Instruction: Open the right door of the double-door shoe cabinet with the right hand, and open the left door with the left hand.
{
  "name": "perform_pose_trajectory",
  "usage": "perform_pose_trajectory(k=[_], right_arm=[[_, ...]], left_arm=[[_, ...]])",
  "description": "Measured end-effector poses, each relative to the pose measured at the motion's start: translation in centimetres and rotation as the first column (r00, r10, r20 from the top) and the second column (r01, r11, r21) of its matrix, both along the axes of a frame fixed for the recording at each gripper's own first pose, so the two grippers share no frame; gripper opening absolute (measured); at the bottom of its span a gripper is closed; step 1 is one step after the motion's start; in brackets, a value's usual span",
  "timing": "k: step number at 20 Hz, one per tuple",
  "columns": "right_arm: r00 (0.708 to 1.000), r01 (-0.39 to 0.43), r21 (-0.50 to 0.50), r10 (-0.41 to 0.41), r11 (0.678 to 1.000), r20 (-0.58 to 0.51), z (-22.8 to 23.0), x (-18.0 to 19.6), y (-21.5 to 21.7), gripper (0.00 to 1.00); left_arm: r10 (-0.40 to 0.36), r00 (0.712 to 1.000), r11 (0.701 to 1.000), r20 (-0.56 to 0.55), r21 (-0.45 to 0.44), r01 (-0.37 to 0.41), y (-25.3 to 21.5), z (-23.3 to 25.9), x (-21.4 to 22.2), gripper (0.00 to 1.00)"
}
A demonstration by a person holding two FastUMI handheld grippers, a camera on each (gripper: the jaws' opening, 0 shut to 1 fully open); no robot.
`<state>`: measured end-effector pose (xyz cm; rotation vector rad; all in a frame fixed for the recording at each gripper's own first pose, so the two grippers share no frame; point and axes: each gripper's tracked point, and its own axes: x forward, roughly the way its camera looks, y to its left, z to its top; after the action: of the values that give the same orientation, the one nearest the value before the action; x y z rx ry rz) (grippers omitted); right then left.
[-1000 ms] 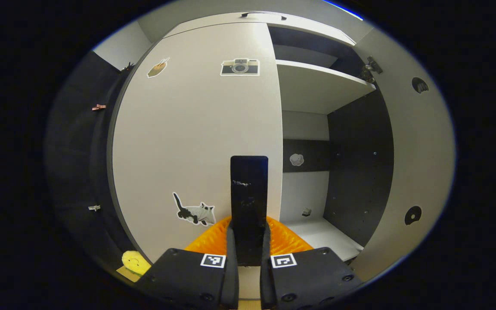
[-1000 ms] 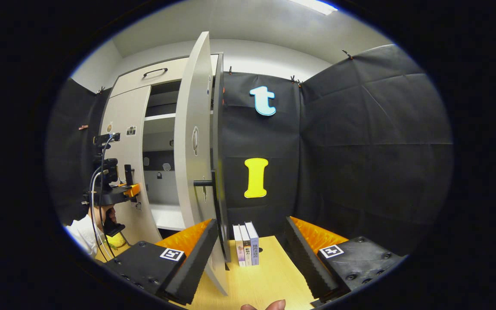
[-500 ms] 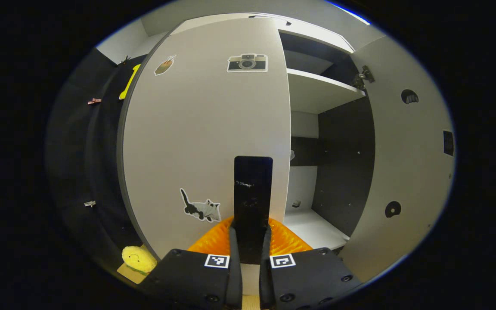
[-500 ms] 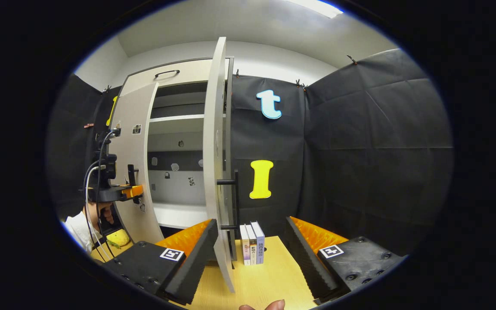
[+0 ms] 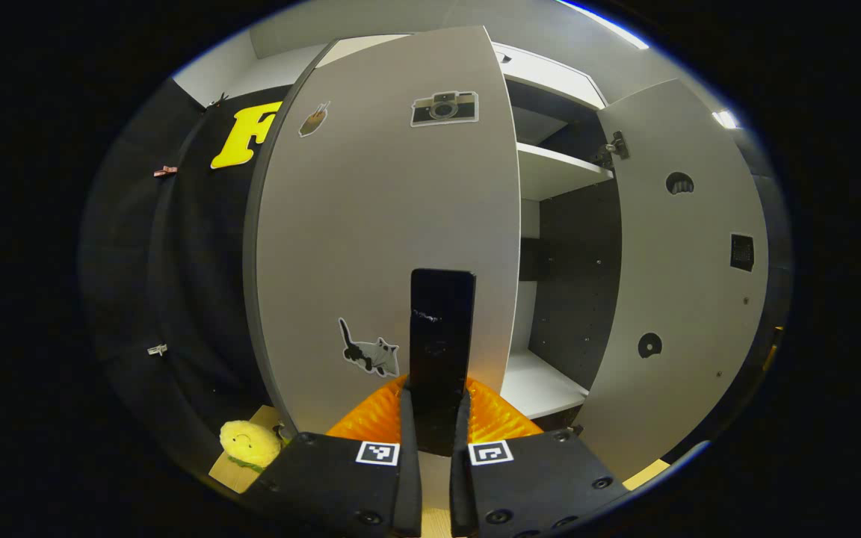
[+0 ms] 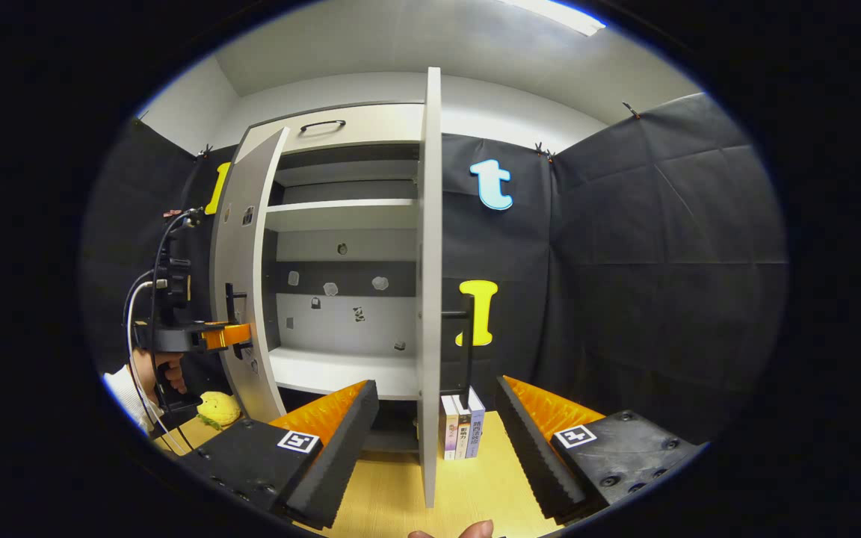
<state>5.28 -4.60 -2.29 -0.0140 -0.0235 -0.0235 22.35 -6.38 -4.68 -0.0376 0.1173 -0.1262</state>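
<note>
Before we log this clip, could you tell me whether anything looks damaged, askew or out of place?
Nothing stands out. Both cabinet doors hang straight, the books stand upright, and the yellow plush toy sits by the left door.

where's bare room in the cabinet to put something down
The lower shelf lies bare between the left door and the right door; the upper shelf is bare too. It is crowded by the books behind the right door.

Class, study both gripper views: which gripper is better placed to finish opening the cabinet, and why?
Left. The left gripper is shut on the left door's black handle, and that left door is only partly swung out. The right gripper is open, holding nothing; the right door already stands wide.
</note>
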Motion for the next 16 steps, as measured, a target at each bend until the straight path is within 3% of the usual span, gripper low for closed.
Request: perform_pose_trajectory(k=[16], right_arm=[[0.999, -0.05, -0.025, 0.05, 0.998, 0.002, -0.1, -0.2, 5.3, 0.99]], left_arm=[[-0.029, 1.0, 0.999, 0.0, -0.024, 0.029, 1.1, 0.3, -0.4, 0.19]])
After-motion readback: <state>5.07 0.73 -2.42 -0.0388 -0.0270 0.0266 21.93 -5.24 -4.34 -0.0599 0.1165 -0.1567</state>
